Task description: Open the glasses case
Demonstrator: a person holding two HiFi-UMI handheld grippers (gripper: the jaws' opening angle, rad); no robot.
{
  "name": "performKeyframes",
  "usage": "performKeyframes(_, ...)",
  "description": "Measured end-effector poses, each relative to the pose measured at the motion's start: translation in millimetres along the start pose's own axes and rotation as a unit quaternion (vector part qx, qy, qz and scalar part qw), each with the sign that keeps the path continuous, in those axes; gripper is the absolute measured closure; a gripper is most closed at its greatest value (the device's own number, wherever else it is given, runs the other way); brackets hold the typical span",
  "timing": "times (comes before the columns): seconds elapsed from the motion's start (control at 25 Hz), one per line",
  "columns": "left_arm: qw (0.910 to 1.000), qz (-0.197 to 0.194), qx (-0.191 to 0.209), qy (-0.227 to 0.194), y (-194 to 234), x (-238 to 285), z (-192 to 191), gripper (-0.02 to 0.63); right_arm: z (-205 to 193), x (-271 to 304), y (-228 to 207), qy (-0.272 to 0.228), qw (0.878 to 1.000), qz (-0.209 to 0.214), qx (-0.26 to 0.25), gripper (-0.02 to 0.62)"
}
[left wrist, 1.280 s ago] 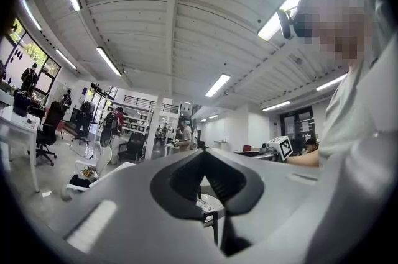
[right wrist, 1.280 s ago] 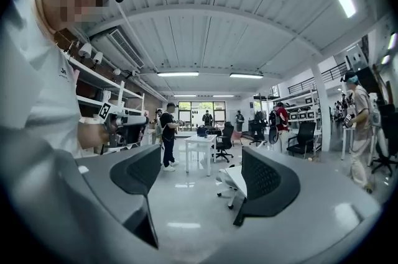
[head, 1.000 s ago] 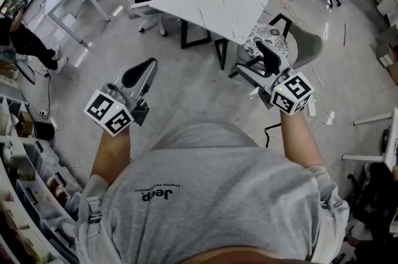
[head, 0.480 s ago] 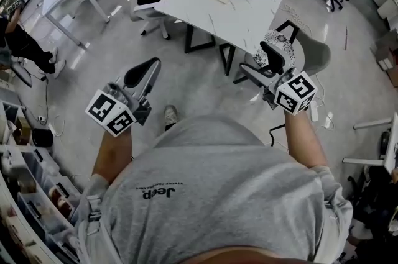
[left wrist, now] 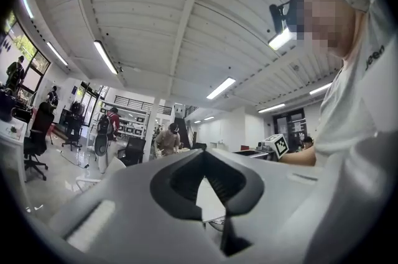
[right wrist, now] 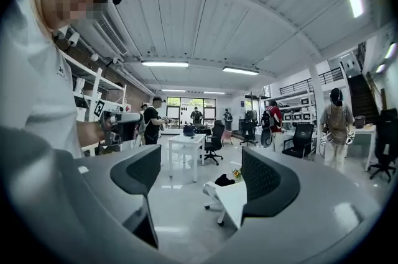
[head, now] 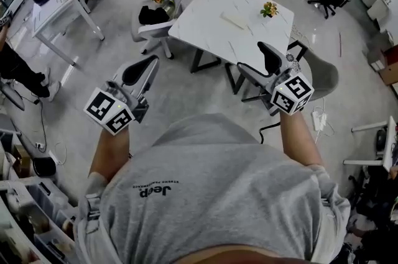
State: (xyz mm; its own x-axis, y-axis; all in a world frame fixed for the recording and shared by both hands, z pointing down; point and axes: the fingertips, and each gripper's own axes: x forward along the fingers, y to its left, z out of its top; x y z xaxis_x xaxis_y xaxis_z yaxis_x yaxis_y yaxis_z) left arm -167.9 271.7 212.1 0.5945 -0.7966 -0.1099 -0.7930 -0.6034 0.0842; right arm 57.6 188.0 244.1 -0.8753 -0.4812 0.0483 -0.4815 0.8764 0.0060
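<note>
Held over the grey floor (head: 186, 86), well apart from the white marble-top table (head: 199, 27): left grey two-jaw gripper (head: 149, 63) pinched together on nothing, right grey two-jaw gripper (head: 266, 50) spread wide, empty. Likely the pale flat oblong glasses case (head: 235, 20), near the tabletop's far right corner beside small potted flowers (head: 269, 9). Risk: arriving fast, shoving it over the edge or toppling the flowers.

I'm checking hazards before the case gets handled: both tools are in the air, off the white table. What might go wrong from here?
The left tool is shut, so it cannot grip until opened. The flower pot stands near the pale flat object on the table and might get knocked. The white chair beside the table may hinder the approach.
</note>
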Motion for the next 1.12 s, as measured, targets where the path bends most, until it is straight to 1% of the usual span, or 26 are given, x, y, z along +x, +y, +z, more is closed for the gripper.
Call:
performKeyframes(0.2, 1.0000, 0.001, -0.006, 0.004, 88.8, -13.3, 14.2, 0.551, 7.9, 85.3, 0.3, 0.004, 1.000, -0.008, 0.009, 0.213)
performKeyframes(0.36, 0.9998, -0.001, -0.021, 0.003, 133.6, -15.7, 8.2, 0.551, -3.1, 124.4, -2.9, 0.020, 1.000, -0.013, 0.018, 0.213)
performKeyframes(0.56, 0.9996, -0.010, -0.027, 0.000, 165.1, -7.5, 6.1, 0.551, -5.6, 154.6, -17.8, 0.040, 0.999, -0.025, 0.022, 0.213)
performKeyframes(0.68, 0.9996, -0.007, -0.029, -0.001, 179.3, -4.2, 6.1, 0.551, -5.5, 169.7, -31.6, 0.043, 0.999, -0.026, 0.019, 0.213)
performKeyframes(0.92, 0.9988, 0.033, -0.034, 0.006, 209.8, -0.2, -1.9, 0.551, -12.0, 207.7, -57.6, 0.046, 0.999, 0.004, 0.023, 0.213)
performKeyframes(1.12, 0.9974, 0.066, -0.024, 0.016, 231.0, 29.3, -9.3, 0.551, -23.6, 234.7, -105.8, 0.038, 0.998, 0.028, 0.031, 0.213)
